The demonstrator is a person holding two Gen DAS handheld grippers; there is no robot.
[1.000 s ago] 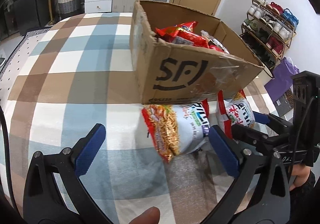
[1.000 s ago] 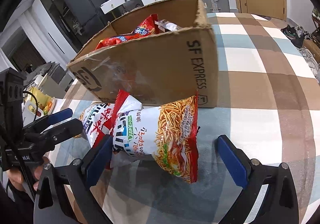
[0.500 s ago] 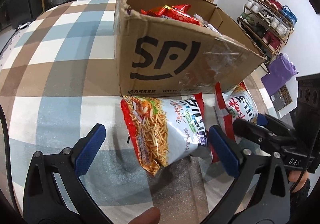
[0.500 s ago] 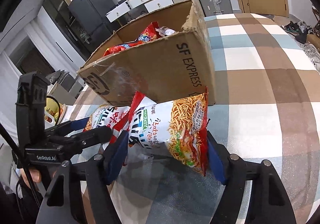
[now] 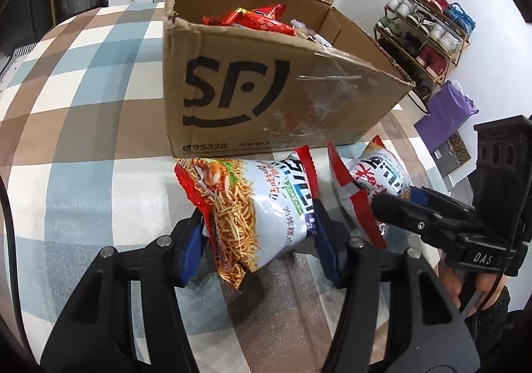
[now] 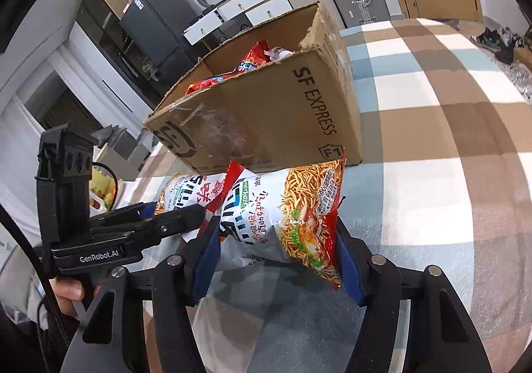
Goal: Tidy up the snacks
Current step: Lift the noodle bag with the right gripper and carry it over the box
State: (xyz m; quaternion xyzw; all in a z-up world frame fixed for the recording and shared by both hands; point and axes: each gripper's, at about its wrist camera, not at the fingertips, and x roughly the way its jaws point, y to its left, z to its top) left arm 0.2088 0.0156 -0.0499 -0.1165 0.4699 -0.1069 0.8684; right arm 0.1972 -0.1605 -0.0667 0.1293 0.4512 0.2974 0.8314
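The checked cloth (image 5: 83, 107) spreads flat and soft under everything, well beyond both sets of jaws. Ahead of the jaws stands the box (image 5: 266, 100), stiff brown cardboard with torn rims and tape scraps, open-topped so packets can drop in. Red packets (image 5: 262, 19) already lie heaped inside, so it looks like the place the snacks go. Two puffy noodle bags of glossy crinkled film with red crimped ends lie at the foot of the box. The left bag (image 5: 259, 206) sits between the jaws of the left gripper (image 5: 257, 243), which are closing, blue pads pressing its sides. The right bag (image 6: 282, 216) sits likewise in the right gripper (image 6: 276, 253), jaws closing on it. One bag per hand, probably to lift both at once, though air-filled film may slip or crush.
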